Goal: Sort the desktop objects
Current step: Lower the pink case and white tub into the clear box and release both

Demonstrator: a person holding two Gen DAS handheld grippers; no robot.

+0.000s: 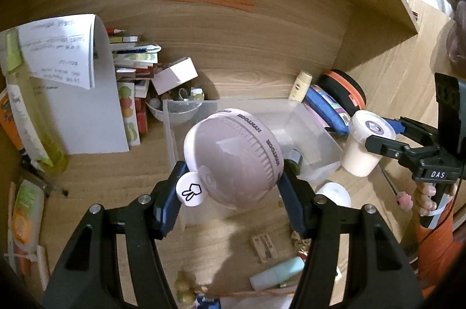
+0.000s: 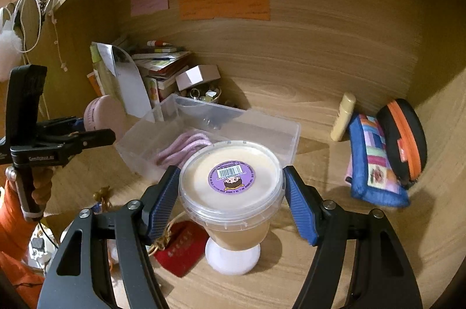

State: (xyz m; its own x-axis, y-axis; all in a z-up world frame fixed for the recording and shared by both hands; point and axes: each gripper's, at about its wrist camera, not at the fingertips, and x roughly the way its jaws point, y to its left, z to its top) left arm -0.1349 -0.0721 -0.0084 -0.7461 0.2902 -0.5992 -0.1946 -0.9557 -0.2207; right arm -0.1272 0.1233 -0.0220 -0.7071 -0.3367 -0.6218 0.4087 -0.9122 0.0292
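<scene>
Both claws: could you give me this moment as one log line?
left claw: shut on pink fan | right claw: shut on cream tub | clear bin: holds a pink cord

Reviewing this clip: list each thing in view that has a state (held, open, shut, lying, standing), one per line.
left gripper: shut on the pink fan
pink fan: held, off the desk
right gripper: shut on the lidded tub
lidded tub: held, lid on
clear bin: open, a pink coiled cord inside
orange-zip case: zipped shut, propped on edge
cream bottle: capped, leaning against the wall
</scene>
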